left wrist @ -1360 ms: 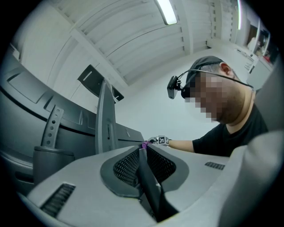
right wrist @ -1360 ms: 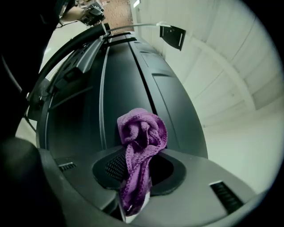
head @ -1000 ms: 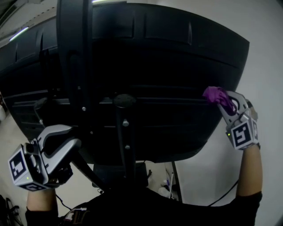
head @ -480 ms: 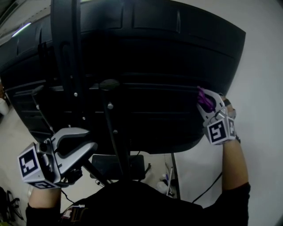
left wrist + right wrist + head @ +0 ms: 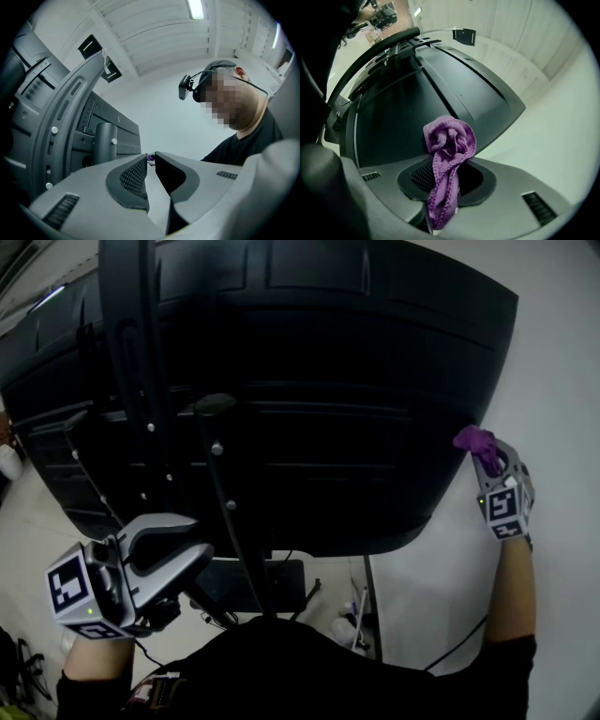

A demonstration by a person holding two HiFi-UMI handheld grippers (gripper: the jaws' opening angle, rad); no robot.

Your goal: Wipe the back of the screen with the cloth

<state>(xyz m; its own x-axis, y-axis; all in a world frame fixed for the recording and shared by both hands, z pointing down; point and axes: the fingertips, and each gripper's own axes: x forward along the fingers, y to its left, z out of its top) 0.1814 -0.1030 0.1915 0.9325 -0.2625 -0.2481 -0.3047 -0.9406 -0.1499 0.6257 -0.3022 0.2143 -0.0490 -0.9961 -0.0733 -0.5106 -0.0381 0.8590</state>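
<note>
The black back of the screen [image 5: 309, 381] fills most of the head view, tilted over me. My right gripper [image 5: 489, 463] is at the screen's right edge, shut on a bunched purple cloth [image 5: 475, 441]. Whether the cloth touches the panel I cannot tell. In the right gripper view the cloth [image 5: 449, 140] bulges out above the jaws of the right gripper [image 5: 446, 176], with the dark screen [image 5: 393, 108] behind it. My left gripper [image 5: 192, 554] hangs low at the left, below the screen, touching nothing. In the left gripper view the left gripper [image 5: 151, 158] has its tips together, with nothing between them.
A black mount arm [image 5: 131, 352] and a thin pole [image 5: 225, 484] run down the screen's back. A dark base [image 5: 253, 582] sits on the floor below. A white wall [image 5: 553, 381] stands close on the right. The left gripper view shows the person [image 5: 243, 136].
The right gripper carried the cloth left onto the panel, then back right to the screen's edge. The left gripper stayed low at the left, nearly still.
</note>
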